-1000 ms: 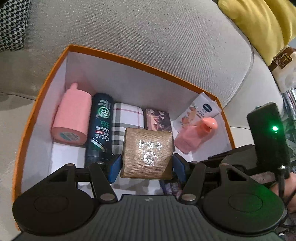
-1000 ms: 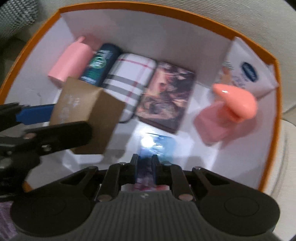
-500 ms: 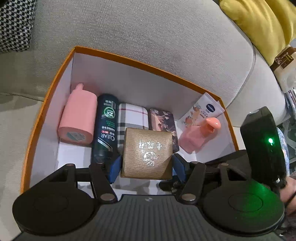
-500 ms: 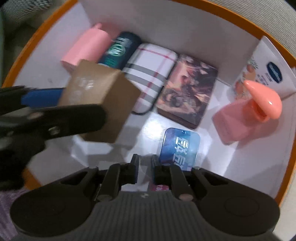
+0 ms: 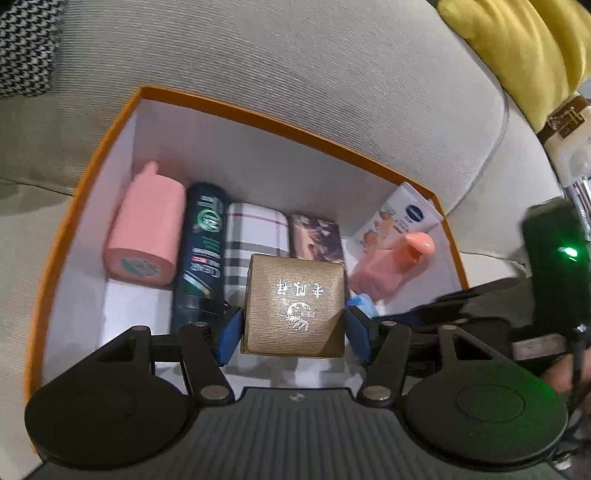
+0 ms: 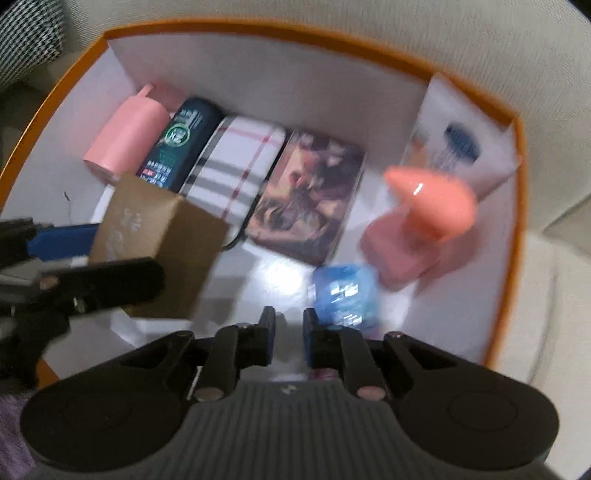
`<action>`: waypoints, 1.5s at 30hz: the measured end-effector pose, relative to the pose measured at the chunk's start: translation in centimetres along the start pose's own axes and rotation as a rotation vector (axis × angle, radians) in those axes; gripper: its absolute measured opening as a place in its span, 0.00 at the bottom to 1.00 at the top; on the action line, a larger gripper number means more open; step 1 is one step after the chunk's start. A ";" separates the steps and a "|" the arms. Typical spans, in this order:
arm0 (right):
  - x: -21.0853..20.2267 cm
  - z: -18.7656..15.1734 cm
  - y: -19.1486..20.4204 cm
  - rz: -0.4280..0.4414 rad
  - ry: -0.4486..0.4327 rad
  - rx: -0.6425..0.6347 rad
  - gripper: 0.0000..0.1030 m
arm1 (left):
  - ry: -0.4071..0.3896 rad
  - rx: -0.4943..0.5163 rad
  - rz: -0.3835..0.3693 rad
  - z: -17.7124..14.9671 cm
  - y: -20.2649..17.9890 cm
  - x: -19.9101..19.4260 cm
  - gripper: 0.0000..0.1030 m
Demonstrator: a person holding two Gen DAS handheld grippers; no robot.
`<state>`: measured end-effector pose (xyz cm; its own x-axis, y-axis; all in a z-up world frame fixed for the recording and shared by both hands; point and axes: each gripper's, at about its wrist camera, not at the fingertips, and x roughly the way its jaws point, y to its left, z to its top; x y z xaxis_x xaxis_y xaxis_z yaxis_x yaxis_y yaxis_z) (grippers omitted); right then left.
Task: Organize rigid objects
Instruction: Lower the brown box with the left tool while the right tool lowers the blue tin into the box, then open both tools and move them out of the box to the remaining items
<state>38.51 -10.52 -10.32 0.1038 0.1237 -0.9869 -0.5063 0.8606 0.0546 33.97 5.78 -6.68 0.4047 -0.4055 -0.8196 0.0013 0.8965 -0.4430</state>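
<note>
My left gripper (image 5: 293, 332) is shut on a brown gift box (image 5: 293, 304) with silver characters and holds it above the floor of the orange box (image 5: 258, 116); the brown box also shows in the right wrist view (image 6: 159, 243). My right gripper (image 6: 289, 332) is open a little and empty, just above the near floor of the orange box (image 6: 258, 29). A small blue tin (image 6: 345, 291) lies on the floor right of its fingertips. A pink bottle (image 5: 146, 236), a dark CLEAR bottle (image 5: 201, 251), a plaid case (image 5: 255, 236) and a picture tin (image 5: 317, 238) lie in a row.
A pink pump bottle (image 6: 421, 221) and a white tube (image 6: 461, 147) stand at the orange box's right side. The box sits on a beige sofa (image 5: 295, 55). A yellow cushion (image 5: 517, 48) lies at the far right, a houndstooth cushion (image 5: 26, 44) at the far left.
My right gripper let go of the blue tin, which now lies on the box floor, and drew back. My left gripper lifted back a little with the brown box.
</note>
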 end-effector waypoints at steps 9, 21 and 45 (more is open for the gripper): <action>2.1 1.9 1.1 -0.156 0.072 -0.214 0.38 | -0.014 0.004 0.007 0.3 -0.2 0.3 0.67; 4.8 3.0 2.8 -0.191 0.077 -0.405 0.30 | -0.019 -0.005 -0.017 0.2 0.6 -0.2 0.67; 4.2 0.8 1.6 -0.174 0.148 -0.339 0.27 | 0.048 -0.023 -0.040 -0.3 -0.4 1.2 0.67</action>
<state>38.79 -8.24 -14.25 0.1013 -0.1031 -0.9895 -0.7484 0.6474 -0.1441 34.20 4.88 -7.60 0.3604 -0.4498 -0.8172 -0.0041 0.8753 -0.4836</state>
